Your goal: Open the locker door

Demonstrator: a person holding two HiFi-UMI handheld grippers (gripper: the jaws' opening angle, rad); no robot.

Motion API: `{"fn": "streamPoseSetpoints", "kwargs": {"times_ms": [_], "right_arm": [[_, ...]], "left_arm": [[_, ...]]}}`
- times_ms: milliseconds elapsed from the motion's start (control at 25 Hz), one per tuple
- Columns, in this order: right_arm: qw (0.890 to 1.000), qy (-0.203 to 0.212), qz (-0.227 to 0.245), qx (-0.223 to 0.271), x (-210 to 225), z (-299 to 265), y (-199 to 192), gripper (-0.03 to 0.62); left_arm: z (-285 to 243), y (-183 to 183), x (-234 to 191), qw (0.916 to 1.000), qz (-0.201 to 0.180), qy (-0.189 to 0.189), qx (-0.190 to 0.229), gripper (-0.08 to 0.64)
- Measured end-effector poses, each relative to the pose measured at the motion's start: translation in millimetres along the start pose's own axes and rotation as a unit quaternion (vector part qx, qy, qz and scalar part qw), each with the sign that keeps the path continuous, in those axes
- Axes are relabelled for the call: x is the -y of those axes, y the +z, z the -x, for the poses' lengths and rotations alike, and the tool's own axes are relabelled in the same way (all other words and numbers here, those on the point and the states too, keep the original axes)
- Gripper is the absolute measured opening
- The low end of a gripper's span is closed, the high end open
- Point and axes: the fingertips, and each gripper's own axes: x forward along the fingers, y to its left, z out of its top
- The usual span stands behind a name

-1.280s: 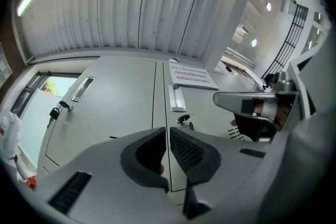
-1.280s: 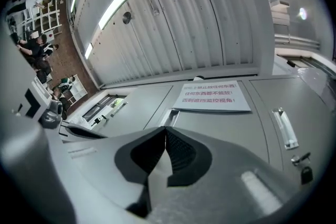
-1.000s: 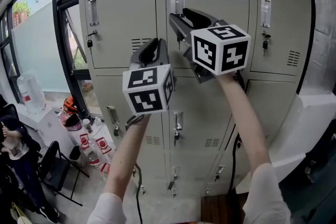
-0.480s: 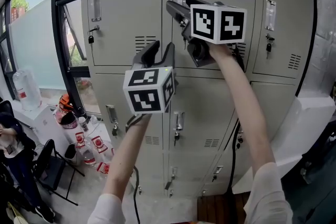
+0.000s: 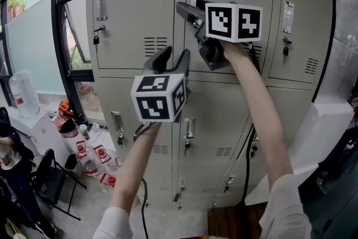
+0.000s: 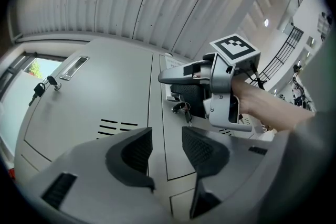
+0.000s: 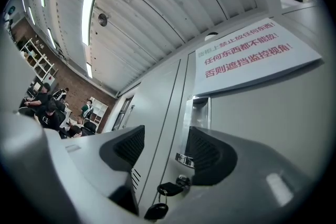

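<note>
- The left tool (image 5: 173, 60) is raised on the bare left forearm (image 5: 139, 162) and points slightly upward. Its jaws have just been opening and stand apart, with nothing between them.
- The right tool (image 5: 194, 25) sits higher, on the outstretched right forearm (image 5: 258, 106), and is also tilted up. Its jaws have just been opening and are spread wide, gripping nothing.

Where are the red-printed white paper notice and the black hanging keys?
Red-printed white paper notice (image 7: 252, 55): right gripper view, sheet's middle.
Black keys (image 7: 169, 188): right gripper view, upper fob.
</note>
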Motion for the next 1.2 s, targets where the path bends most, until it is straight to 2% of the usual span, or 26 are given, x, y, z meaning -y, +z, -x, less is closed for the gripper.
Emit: {"fn": "streamPoseSetpoints", "kwargs": {"times_ms": [280, 480, 680, 920, 1120, 1200], "right_arm": [[0.999, -0.014, 0.045, 0.001, -10, 10, 3, 0.253], [0.998, -0.005, 0.061, -0.009, -23, 22, 6, 0.253], [0.998, 0.01, 0.055, -0.01, -31, 38, 14, 0.253], [0.999, 0.013, 0.052, -0.007, -39, 53, 23, 0.253], [0.998, 0.013, 0.052, -0.012, -44, 66, 26, 0.253], [0.999, 0.011, 0.052, -0.011, -45, 70, 27, 0.253]], "left_arm": [[5, 6, 8, 0.9987, 0.029, -0.041, 0.008, 0.173], [5, 6, 19, 0.9961, 0.057, -0.067, 0.007, 0.179], [12, 2, 25, 0.9957, 0.05, -0.077, -0.012, 0.179], [16, -11, 34, 0.9922, 0.056, -0.096, -0.056, 0.179], [27, -10, 45, 0.9931, 0.041, -0.087, -0.066, 0.176], [32, -7, 49, 0.9928, 0.039, -0.089, -0.07, 0.154]]}}
